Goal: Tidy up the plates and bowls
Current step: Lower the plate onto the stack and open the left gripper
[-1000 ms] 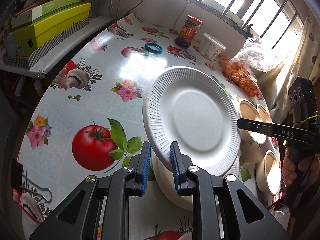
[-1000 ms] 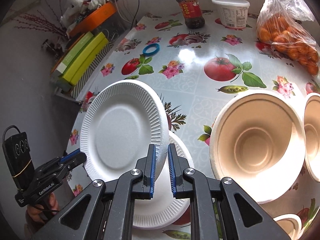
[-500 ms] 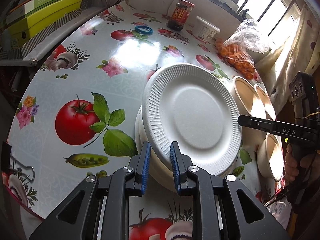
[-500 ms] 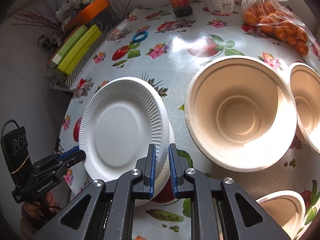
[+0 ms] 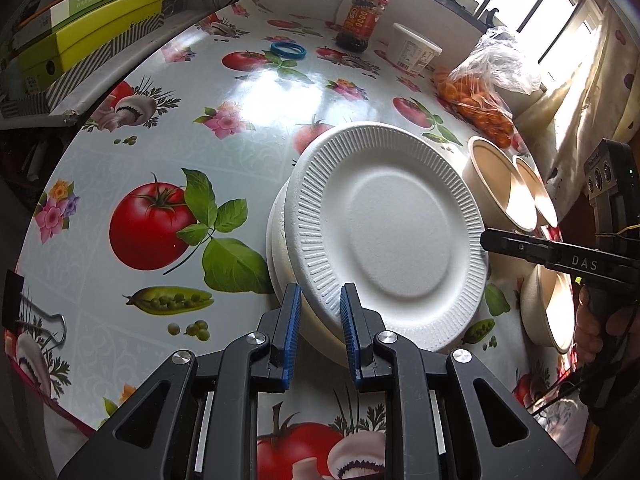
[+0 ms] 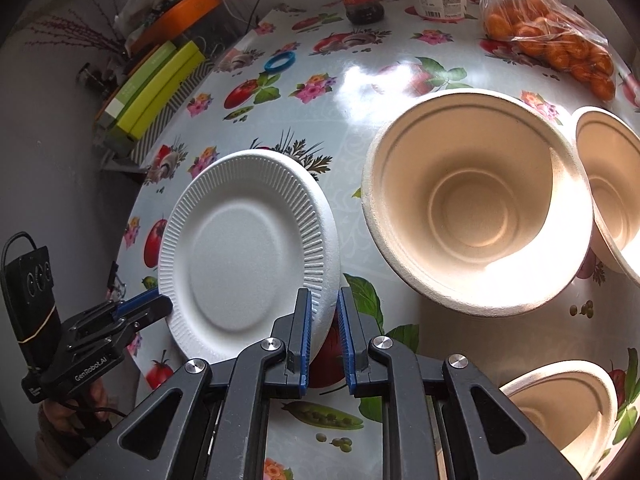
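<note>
Bare oilcloth on the table (image 5: 132,152) lies open left of the white plate (image 5: 384,236), all the way to the blue ring (image 5: 288,50). The right side is crowded: a tan bowl (image 6: 476,200) sits just beside the plate, a second bowl (image 6: 616,184) touching it, a third bowl (image 6: 568,404) nearer the edge. The far edge is lined by the sauce jar (image 5: 362,20), the white tub (image 5: 414,50) and a bag of oranges (image 6: 548,36). Stacked green boxes (image 5: 80,36) close off the far left.

The white plate (image 5: 384,236) looks like matt foam with a ribbed rim. The beige bowl (image 6: 476,200) is matt, slightly grainy paper pulp. The surface (image 5: 248,92) wears glossy printed oilcloth.
</note>
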{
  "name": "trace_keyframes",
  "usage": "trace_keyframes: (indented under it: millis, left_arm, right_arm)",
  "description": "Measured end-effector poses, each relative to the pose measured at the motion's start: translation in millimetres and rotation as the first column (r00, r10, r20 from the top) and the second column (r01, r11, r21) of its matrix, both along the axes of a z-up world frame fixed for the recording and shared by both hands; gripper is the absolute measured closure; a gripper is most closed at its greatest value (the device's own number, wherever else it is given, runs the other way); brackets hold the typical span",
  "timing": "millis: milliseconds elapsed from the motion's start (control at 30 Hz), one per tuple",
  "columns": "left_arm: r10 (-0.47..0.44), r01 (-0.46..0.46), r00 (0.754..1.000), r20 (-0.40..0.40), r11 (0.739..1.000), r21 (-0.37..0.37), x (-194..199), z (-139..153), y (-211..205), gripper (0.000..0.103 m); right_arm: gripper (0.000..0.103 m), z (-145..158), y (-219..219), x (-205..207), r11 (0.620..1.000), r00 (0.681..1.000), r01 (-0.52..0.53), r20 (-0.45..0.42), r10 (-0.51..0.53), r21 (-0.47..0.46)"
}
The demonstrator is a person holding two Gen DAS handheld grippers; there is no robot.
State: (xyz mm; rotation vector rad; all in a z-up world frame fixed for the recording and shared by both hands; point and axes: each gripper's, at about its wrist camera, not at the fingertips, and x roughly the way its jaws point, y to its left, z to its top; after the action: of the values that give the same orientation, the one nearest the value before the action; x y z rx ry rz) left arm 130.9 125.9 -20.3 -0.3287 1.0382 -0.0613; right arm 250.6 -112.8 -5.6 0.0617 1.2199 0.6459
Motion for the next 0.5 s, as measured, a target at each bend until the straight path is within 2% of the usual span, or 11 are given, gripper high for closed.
trace_keyframes:
  millis: [300,400,467,500]
  left_arm:
    - [0.003,-0.003,1.000,0.006,1.000,0.017,-0.4,0.0,-1.1,0.081]
    - [0.000,0.000,1.000,0.006,0.999,0.033,-0.6,-1.3,-2.3,0.080]
    - [-0.004,0.004,1.000,0.009,0.999,0.034,-0.9,-1.2,-2.9,0.077]
    - [-0.008,0.008,1.000,0.015,0.999,0.031,-1.3,-0.7,-3.0,0.074]
  right_arm:
    - [0.086,-0.1,0.6,-3.2,1.000,1.000,-0.008,0.016,0.008,0.003]
    - [0.078,-1.7,1.3,-3.5,1.000,1.000,-0.014,0.012,0.014,0.007]
    - [0.064,-0.5,3.0,-4.3,1.000,1.000,-0.019,0.021,0.019,0.005]
    - [0.062,0.3,3.7,-4.8,1.000,0.999,-0.024,0.025,0.024,0.006]
